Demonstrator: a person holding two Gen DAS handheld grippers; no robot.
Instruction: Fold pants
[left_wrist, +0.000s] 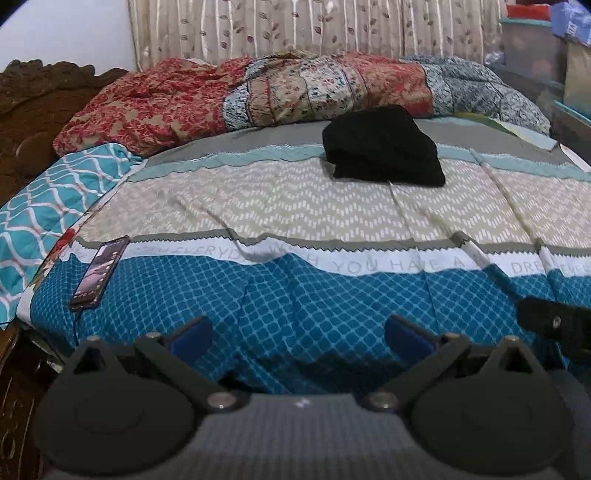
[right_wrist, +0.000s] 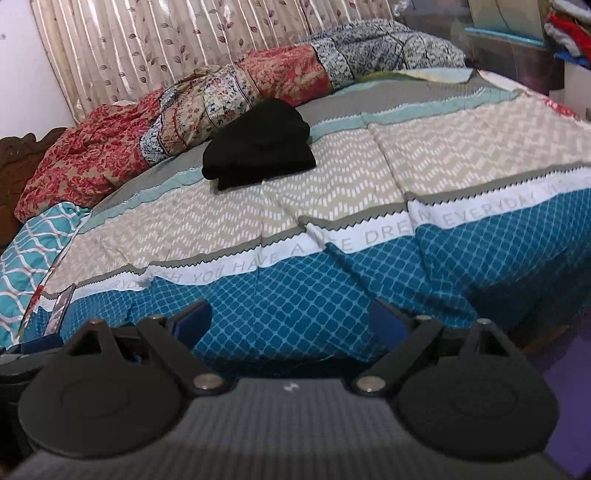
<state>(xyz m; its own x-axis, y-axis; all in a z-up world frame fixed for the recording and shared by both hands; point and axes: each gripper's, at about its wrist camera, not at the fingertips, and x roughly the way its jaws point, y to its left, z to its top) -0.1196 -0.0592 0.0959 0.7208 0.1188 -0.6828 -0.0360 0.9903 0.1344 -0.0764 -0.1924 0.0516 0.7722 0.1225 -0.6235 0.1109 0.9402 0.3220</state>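
Observation:
The black pants (left_wrist: 384, 147) lie folded in a compact stack on the far part of the bed, near the rolled quilt; they also show in the right wrist view (right_wrist: 260, 144). My left gripper (left_wrist: 297, 338) is open and empty, low over the blue front edge of the bedspread, well short of the pants. My right gripper (right_wrist: 288, 325) is open and empty, also at the bed's front edge. Part of the right gripper shows at the right edge of the left wrist view (left_wrist: 554, 325).
A patterned bedspread (left_wrist: 295, 206) covers the bed. A phone (left_wrist: 99, 273) lies at the front left. A rolled red and floral quilt (left_wrist: 229, 96) runs along the back. A teal pillow (left_wrist: 48, 199) is at left. Storage boxes (left_wrist: 535, 44) stand at far right.

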